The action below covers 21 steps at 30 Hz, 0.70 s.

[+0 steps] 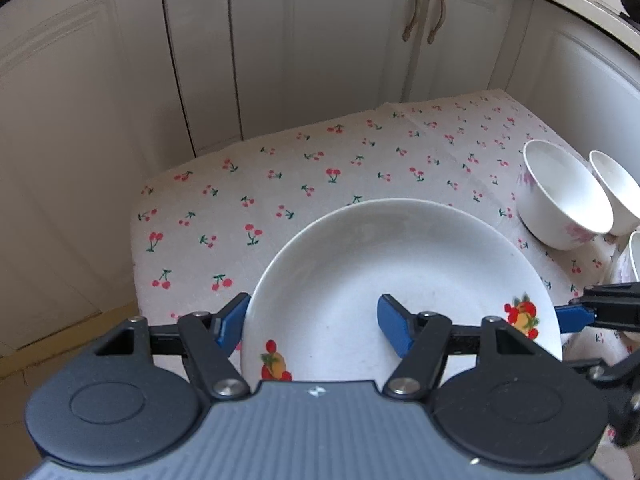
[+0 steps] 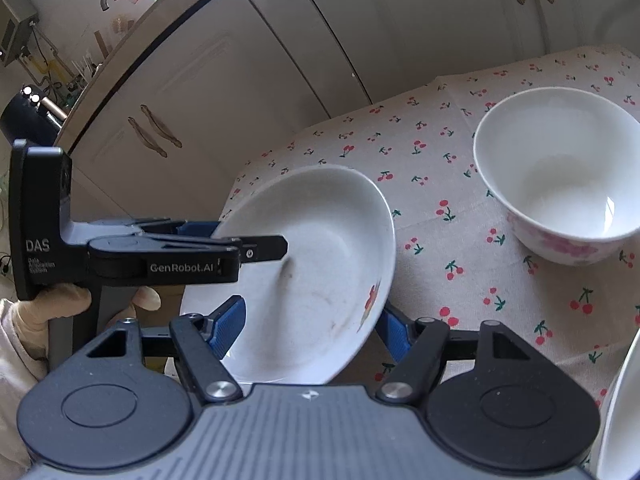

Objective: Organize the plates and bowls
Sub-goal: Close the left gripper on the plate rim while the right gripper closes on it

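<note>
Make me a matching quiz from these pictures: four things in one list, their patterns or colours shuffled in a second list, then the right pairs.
Things:
1. plate
2. bowl nearest the plate
3. tablecloth
4. cabinet handles

Looks:
a. small red cherries all over
b. pink flowers on the outer wall
c. brownish, a pair side by side
d. white, with red-and-yellow fruit motifs on the rim

Pairs: 1-d, 2-b, 3-a, 4-c
</note>
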Tool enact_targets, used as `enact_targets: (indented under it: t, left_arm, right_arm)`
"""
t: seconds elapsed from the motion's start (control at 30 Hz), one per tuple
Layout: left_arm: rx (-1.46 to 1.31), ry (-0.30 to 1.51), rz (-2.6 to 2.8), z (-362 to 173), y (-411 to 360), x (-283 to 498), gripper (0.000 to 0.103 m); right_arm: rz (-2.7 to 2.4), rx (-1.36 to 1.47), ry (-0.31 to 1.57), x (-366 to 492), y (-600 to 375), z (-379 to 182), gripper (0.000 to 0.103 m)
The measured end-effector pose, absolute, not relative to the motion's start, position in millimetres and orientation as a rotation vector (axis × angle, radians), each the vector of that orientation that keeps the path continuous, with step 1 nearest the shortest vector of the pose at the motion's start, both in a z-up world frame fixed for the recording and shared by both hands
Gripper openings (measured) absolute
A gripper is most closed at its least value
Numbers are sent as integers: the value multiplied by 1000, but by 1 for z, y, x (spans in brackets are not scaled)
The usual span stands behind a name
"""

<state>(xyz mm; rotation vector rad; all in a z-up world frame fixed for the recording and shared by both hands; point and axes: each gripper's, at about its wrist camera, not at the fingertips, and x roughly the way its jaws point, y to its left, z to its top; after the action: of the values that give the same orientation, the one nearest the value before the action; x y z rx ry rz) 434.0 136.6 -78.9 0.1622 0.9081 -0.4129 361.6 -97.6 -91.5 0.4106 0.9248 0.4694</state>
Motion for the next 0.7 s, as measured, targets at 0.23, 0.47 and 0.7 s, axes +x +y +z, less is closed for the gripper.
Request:
enact_targets:
  t: [0.23,0.47,0.7]
  left_arm:
    - [164,939,-414,-79,143,429,60]
    - [121,955,-385,-77,154,430,43]
    - [108,960,-370,-78,158,429,39]
  right_arm:
    - [473,425,923,362,-102,-96,71]
    - [424,391,925,360,-100,-95,57]
    - [390,384,923,358,-99,-93,48]
